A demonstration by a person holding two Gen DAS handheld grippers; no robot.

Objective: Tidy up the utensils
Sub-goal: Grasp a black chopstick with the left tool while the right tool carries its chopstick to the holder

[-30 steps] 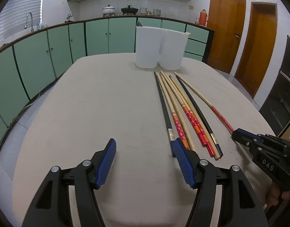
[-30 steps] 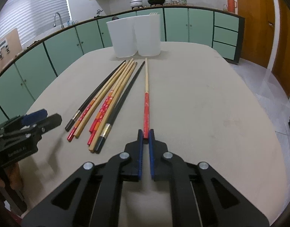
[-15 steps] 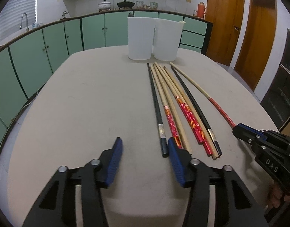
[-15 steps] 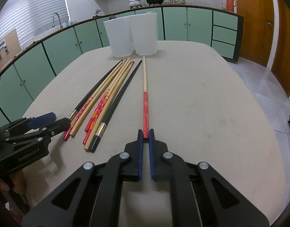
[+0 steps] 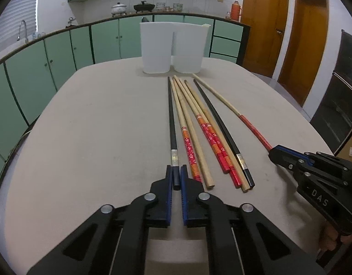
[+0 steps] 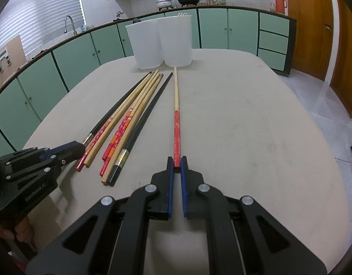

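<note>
— Chopsticks, how many had reached the white holder [image 5: 171, 45]?

— None that I could see from outside. My left gripper [image 5: 176, 178] had pinched the near end of the black chopstick [image 5: 172, 123], farthest from the holder; my right gripper [image 6: 176, 163] was clamped on the red-handled chopstick [image 6: 176, 123] the same way.

— And the others?

— The loose bundle [image 5: 205, 128] lay flat on the table [image 5: 95, 126], tips toward the holder. Nearly everything remained.
</note>
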